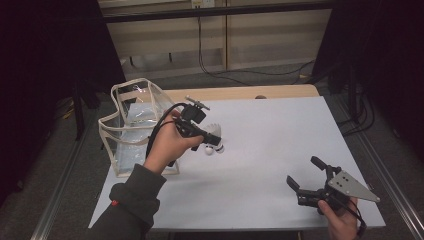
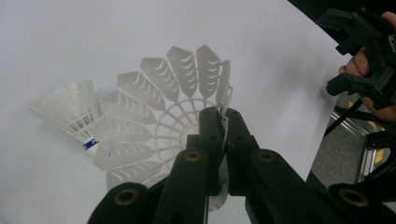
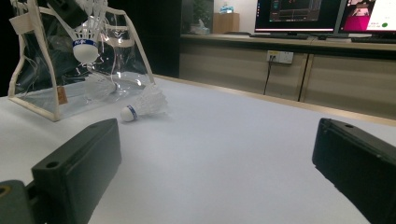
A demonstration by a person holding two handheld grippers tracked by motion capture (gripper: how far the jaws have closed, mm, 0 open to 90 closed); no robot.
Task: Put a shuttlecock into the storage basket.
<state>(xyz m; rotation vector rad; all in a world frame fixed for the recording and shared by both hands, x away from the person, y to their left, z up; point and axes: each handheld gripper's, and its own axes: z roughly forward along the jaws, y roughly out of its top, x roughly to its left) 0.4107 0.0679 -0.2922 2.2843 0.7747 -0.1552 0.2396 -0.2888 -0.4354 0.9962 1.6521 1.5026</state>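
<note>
White table (image 1: pixel 270 150), dim room with monitors and wooden cabinets behind.
Clear bag (image 1: pixel 131 125): upright at the table's left edge, mouth open; one shuttlecock (image 3: pixel 100 84) seems to lie inside already.
Left gripper (image 1: pixel 202 134): just right of the bag, held off the table, jaws clamped on the skirt of a second shuttlecock (image 2: pixel 173 102), cork hanging down.
Right gripper (image 1: pixel 307 177): well apart from the bag, near the table's front right corner, jaws spread, nothing between them.
Third shuttlecock (image 3: pixel 142 106): on the table beside the bag.
Judgement: bagging part done; two remain.
</note>
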